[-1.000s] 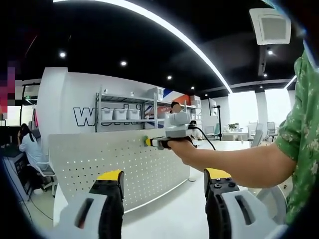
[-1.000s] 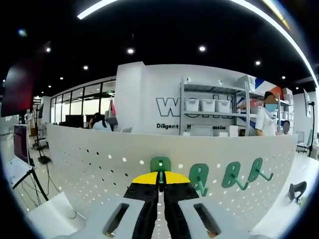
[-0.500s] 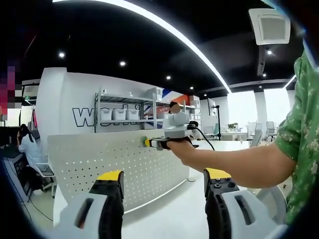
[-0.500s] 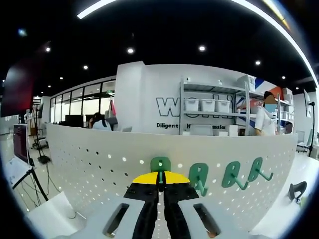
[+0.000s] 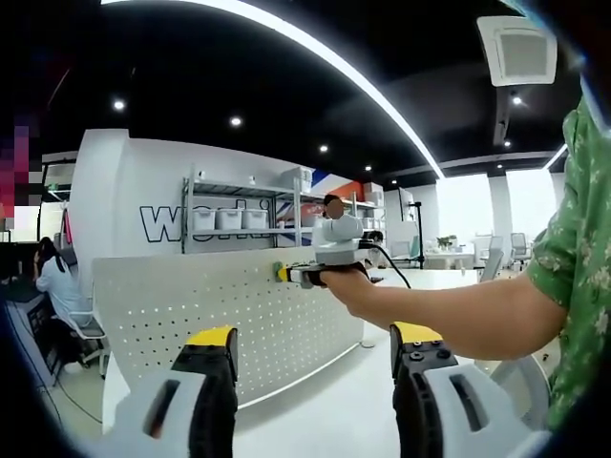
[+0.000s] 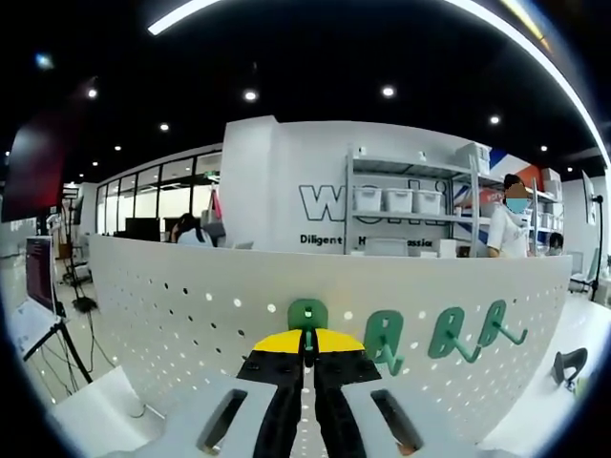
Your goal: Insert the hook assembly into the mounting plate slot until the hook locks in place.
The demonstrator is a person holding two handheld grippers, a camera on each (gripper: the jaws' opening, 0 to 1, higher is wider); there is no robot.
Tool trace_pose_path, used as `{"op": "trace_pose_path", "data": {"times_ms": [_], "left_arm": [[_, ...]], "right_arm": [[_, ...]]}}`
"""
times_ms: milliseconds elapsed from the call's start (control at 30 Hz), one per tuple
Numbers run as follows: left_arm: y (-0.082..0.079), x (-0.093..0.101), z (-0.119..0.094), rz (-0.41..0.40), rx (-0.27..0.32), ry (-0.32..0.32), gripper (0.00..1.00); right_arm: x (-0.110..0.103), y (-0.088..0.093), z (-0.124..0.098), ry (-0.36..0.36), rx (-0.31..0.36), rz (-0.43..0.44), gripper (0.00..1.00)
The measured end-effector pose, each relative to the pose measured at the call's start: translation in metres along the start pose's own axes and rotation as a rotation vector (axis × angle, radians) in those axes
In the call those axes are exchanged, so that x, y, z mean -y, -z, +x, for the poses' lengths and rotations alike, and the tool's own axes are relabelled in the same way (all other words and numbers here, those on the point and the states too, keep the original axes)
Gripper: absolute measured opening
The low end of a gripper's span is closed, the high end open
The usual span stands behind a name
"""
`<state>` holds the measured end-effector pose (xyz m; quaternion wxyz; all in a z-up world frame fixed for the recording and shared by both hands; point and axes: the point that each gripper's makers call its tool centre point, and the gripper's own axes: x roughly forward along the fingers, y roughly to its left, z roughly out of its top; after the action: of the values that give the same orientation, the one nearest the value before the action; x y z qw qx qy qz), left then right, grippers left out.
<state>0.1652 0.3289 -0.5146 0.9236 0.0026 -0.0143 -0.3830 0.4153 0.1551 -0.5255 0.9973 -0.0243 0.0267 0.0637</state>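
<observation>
The white surface [image 5: 334, 401] carries an upright white mounting plate [image 6: 191, 315] — a perforated panel standing across it; behind the plate rises a white wall with dark lettering, a metal shelf rack [image 6: 410, 215] holding pale bins, and a black ceiling with light strips and small round lamps; left of the plate a seated person [image 5: 55, 281] works at a desk, and right of the rack another person [image 6: 511, 229] stands; a black hook-like piece [image 6: 569, 366] lies on the surface off the plate's right end.

The hook assembly [image 6: 307, 320] is green, with a rounded top tab and a slim stem; it sits flat against the plate's face, level with the holes; to its right three more green hooks [image 6: 449, 334] hang on the same plate, their prongs curling outward.

The right gripper [image 6: 307, 351] has its yellow-tipped black jaws closed together on the hook assembly's stem, right at the plate; in the left gripper view it shows held by a hand [image 5: 348, 284] at the plate's upper edge; the left gripper [image 5: 315, 348] hangs back from the plate — jaws spread wide, holding nothing.
</observation>
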Motion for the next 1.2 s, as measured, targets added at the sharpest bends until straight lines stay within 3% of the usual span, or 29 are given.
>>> {"op": "trace_pose_path", "data": {"times_ms": [300,767,900,1200], "left_arm": [[0.002,0.0,0.001,-0.003,-0.004,0.003,0.66],[0.003,0.0,0.001,-0.002,-0.008,0.004,0.65],[0.003,0.0,0.002,0.001,-0.009,0.007,0.65],[0.003,0.002,0.002,0.0,-0.012,0.012,0.65]], "right_arm": [[-0.001,0.004,0.002,-0.001,-0.01,0.011,0.01],[0.0,-0.006,0.002,0.002,0.017,0.001,0.02],[0.0,-0.016,0.001,0.013,0.047,-0.023,0.02],[0.0,-0.015,0.003,0.024,0.033,-0.066,0.01]]}}
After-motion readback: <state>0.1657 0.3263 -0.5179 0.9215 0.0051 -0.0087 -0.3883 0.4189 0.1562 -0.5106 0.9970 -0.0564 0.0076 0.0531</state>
